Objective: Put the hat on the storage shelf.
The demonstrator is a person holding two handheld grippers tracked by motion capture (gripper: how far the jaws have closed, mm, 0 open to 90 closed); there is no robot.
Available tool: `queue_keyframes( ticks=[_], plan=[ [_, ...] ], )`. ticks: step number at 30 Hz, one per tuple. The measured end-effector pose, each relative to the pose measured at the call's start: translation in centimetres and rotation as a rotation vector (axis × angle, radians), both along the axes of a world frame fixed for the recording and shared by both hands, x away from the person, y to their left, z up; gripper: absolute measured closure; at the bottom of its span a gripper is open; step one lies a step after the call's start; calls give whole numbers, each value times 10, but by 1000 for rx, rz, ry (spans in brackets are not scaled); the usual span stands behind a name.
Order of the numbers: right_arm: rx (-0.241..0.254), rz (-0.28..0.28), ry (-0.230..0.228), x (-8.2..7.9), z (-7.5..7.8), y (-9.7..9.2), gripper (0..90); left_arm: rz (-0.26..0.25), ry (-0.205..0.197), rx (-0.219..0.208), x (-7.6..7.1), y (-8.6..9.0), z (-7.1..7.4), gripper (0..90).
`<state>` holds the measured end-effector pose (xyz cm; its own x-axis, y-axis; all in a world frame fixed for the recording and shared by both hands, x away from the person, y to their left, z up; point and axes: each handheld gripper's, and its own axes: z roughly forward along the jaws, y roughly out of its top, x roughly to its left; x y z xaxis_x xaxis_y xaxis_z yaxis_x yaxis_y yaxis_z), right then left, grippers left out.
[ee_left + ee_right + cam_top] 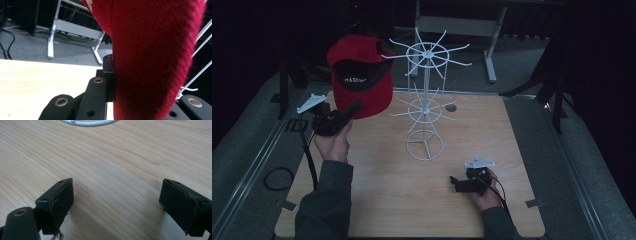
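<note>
gripping the red cap [360, 80] by its brim, the left tongs [343, 116] hold it above the desk's [377, 200] far left corner, beside the white wire rack [426, 100]. hanging it there looks next; that calls for lifting it over a prong. near the right edge, the right tongs [458, 183] rest released and empty.

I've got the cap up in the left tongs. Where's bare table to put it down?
Bare wood lies between the white wire rack's ring base and the table's near edge, left of the right tongs. Another patch runs right of the rack to the table's right edge. The back left is crowded: the red cap hangs from the left tongs beside the rack's prongs.
</note>
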<state>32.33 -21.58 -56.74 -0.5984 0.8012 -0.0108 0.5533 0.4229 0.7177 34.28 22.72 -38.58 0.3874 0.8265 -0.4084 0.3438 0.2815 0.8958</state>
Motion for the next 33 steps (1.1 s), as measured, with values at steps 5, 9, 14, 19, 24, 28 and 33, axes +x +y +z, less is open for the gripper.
queue_keyframes(
  ticks=[5,9,14,19,24,28,33],
  plan=[
    [0,1,0,0,0,0,121,4,-21,-10,3,-4,10,845],
    [0,2,1,0,0,0,121,10,-40,-31,7,-5,19,845],
    [1,2,1,0,0,0,121,24,-56,-61,10,-2,29,845],
    [1,2,2,0,0,0,121,16,-91,-78,7,0,41,845],
    [1,2,2,0,0,0,121,-7,-127,-60,1,-1,52,844],
    [1,3,1,1,0,0,121,-15,-133,-40,-3,-3,54,844],
    [1,4,1,1,0,0,121,-8,-133,8,-6,-9,52,844]
  ],
)
